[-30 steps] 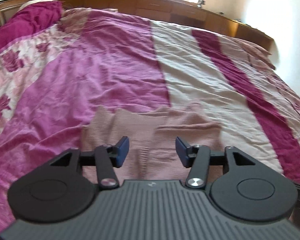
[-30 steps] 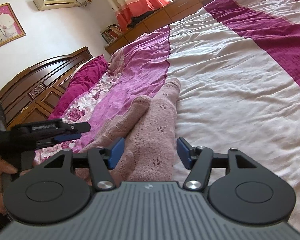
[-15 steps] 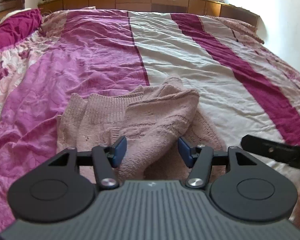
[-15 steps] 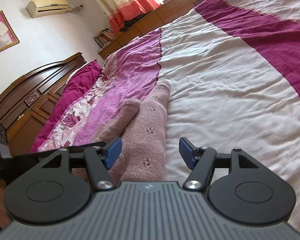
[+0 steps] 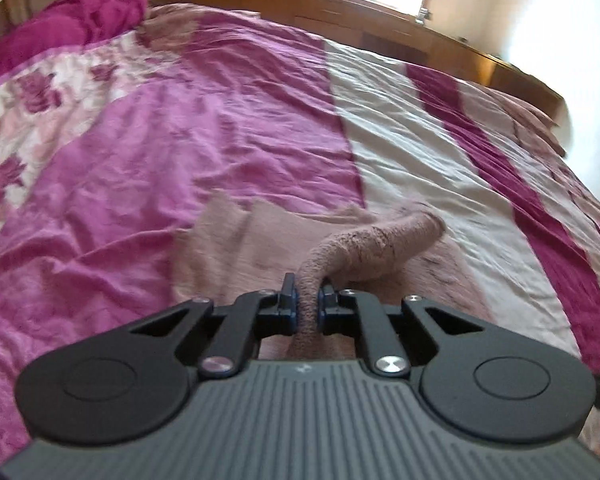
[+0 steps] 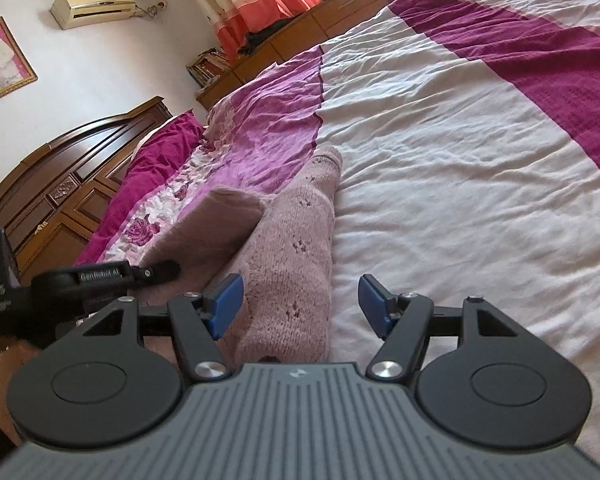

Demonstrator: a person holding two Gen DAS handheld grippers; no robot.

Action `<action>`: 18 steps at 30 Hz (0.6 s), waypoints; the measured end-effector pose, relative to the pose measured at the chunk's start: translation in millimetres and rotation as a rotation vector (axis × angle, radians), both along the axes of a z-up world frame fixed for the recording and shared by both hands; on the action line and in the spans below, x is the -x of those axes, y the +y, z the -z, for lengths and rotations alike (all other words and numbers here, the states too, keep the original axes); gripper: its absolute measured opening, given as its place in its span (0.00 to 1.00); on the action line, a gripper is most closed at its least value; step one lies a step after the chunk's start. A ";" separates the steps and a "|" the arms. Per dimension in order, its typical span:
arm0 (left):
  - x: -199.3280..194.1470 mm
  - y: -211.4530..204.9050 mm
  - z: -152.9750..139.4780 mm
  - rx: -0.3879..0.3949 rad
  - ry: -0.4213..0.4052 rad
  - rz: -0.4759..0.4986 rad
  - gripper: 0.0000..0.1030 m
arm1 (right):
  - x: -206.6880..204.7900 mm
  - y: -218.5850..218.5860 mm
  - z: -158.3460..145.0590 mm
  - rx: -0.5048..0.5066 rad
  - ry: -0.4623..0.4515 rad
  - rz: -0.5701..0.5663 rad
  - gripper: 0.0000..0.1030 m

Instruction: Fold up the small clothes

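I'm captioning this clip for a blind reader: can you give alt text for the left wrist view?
The left gripper is shut on a bunched fold of a dusty-pink knit sweater that lies on a bed. The bedspread has wide pink, cream and magenta stripes, and wooden cabinets run under a bright window behind it.

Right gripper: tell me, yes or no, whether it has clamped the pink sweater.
No, the right gripper has its blue pads spread wide, touching nothing, with the pink sweater lying loose between them.

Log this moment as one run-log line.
step: fold sweater | left claw: shut on sweater sleeve | right claw: open, over sweater, not gripping | surface: bed
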State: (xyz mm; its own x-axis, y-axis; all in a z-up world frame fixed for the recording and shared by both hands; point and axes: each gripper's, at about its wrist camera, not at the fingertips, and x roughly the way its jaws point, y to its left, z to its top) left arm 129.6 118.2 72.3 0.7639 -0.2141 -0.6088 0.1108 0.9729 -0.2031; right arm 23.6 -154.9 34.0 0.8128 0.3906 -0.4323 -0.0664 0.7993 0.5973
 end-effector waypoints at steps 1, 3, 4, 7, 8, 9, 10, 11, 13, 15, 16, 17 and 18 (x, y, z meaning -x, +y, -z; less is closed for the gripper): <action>-3.2 4.5 2.4 0.002 0.006 -0.021 0.11 | -0.2 1.1 0.1 0.002 0.000 -0.004 0.69; -9.5 12.8 8.6 0.020 0.035 -0.050 0.11 | -0.3 2.8 -0.3 0.008 -0.002 -0.011 0.69; -12.2 16.4 12.5 0.032 0.055 -0.067 0.13 | -0.1 3.3 -0.7 0.012 -0.003 -0.014 0.69; -15.5 21.7 20.2 0.045 0.085 -0.091 0.20 | 0.5 4.7 -1.1 0.019 -0.006 -0.019 0.69; -15.5 21.2 21.3 0.038 0.088 -0.092 0.24 | 0.3 5.2 -0.8 0.021 -0.005 -0.020 0.69; -15.0 20.6 22.6 0.021 0.088 -0.100 0.32 | 0.4 5.5 -0.7 0.021 -0.003 -0.020 0.69; -14.5 19.5 23.5 -0.002 0.085 -0.108 0.38 | -0.6 5.1 0.2 0.019 0.000 -0.021 0.69; -13.4 19.0 24.4 -0.016 0.081 -0.110 0.40 | -0.9 5.7 0.8 0.019 0.002 -0.022 0.69; -13.7 18.4 27.4 -0.020 0.084 -0.094 0.40 | -0.8 6.3 1.3 0.022 0.004 -0.026 0.69; -15.8 19.3 30.0 0.000 0.082 -0.076 0.40 | -1.0 7.1 1.8 0.025 0.004 -0.031 0.69; -16.9 19.7 31.3 0.016 0.076 -0.063 0.40 | -1.2 7.7 2.1 0.026 0.006 -0.032 0.69; -18.5 20.1 33.1 0.029 0.071 -0.052 0.40 | -1.6 8.1 2.3 0.027 0.007 -0.033 0.69; -20.0 20.5 34.4 0.039 0.066 -0.046 0.40 | -2.0 8.5 2.7 0.028 0.008 -0.035 0.69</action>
State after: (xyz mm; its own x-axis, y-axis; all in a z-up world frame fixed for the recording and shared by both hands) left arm 149.7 138.7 37.9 0.7319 -0.2041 -0.6501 0.0516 0.9679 -0.2459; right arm 25.6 -146.4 31.4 0.7953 0.4062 -0.4500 -0.0896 0.8129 0.5754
